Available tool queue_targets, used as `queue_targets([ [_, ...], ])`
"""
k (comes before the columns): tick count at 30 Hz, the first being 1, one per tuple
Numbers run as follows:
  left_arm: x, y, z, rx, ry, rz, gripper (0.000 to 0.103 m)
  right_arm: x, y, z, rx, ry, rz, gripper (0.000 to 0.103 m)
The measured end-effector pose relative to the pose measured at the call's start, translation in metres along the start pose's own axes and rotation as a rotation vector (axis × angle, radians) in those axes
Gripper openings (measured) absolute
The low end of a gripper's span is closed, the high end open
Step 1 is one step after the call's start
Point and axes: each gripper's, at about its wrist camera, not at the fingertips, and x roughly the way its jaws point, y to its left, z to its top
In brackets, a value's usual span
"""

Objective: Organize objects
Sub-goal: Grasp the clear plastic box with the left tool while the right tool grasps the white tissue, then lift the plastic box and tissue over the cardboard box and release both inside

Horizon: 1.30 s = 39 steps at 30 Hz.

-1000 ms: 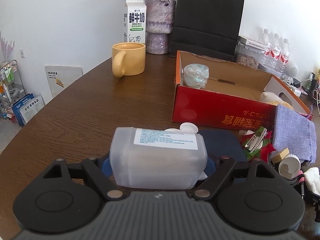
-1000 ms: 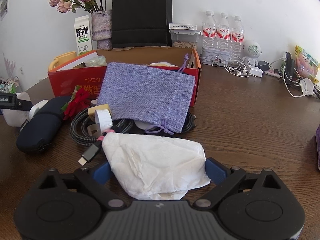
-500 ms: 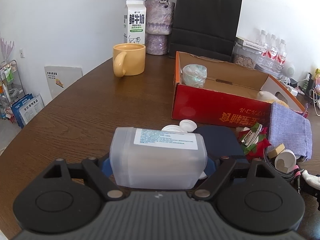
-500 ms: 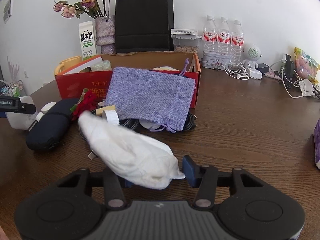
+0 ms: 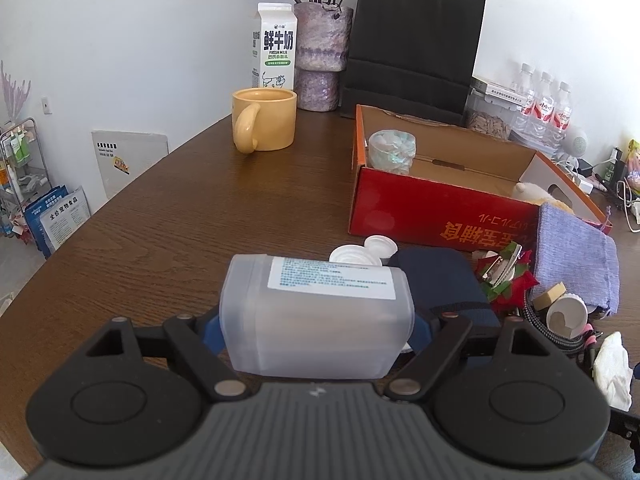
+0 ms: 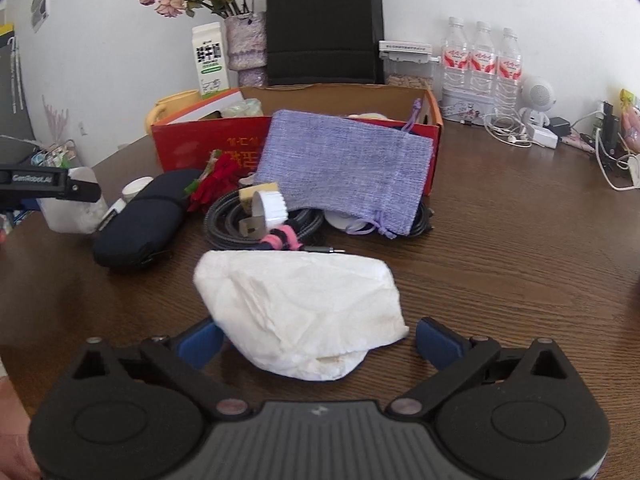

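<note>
My left gripper (image 5: 316, 330) is shut on a translucent plastic container (image 5: 320, 304) with a white label, held just above the wooden table. In the right wrist view that container (image 6: 68, 216) shows at the far left. My right gripper (image 6: 320, 342) has its jaws opening wide around a crumpled white tissue (image 6: 300, 304) that lies on the table; the right pad stands apart from it. Beyond the tissue are a coiled cable (image 6: 224, 224), a dark blue case (image 6: 140, 220), a purple pouch (image 6: 344, 164) and the open red box (image 6: 188, 144).
A yellow mug (image 5: 266, 120), a milk carton (image 5: 276, 46), a flower vase (image 5: 320, 40) and a black paper bag (image 5: 412, 48) stand along the back wall. Three water bottles (image 6: 480, 60) and chargers with cables (image 6: 520, 136) sit at the right. The table's curved edge (image 5: 120, 196) runs along the left.
The right gripper closed on the tissue and tilted it up, then opened; the tissue now lies flat on the table between the spread jaws. The left gripper still holds the container.
</note>
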Motion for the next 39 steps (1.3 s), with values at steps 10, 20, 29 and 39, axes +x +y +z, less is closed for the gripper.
queue_targets([
  [10,-0.001,-0.001,-0.002,0.005,0.007,0.001,0.084,0.015,-0.015,0.021,-0.003,0.053,0.065,0.103],
  [20,-0.011,-0.006,-0.005,0.028,-0.017,-0.009,0.084,0.02,0.001,0.011,-0.072,0.015,0.044,0.103],
  [29,-0.032,-0.017,-0.011,0.07,-0.046,-0.059,0.084,0.017,0.007,0.008,-0.063,-0.016,0.025,0.099],
  [39,-0.039,-0.024,-0.017,0.087,-0.041,-0.085,0.084,0.005,0.014,0.003,-0.056,-0.045,0.019,0.064],
])
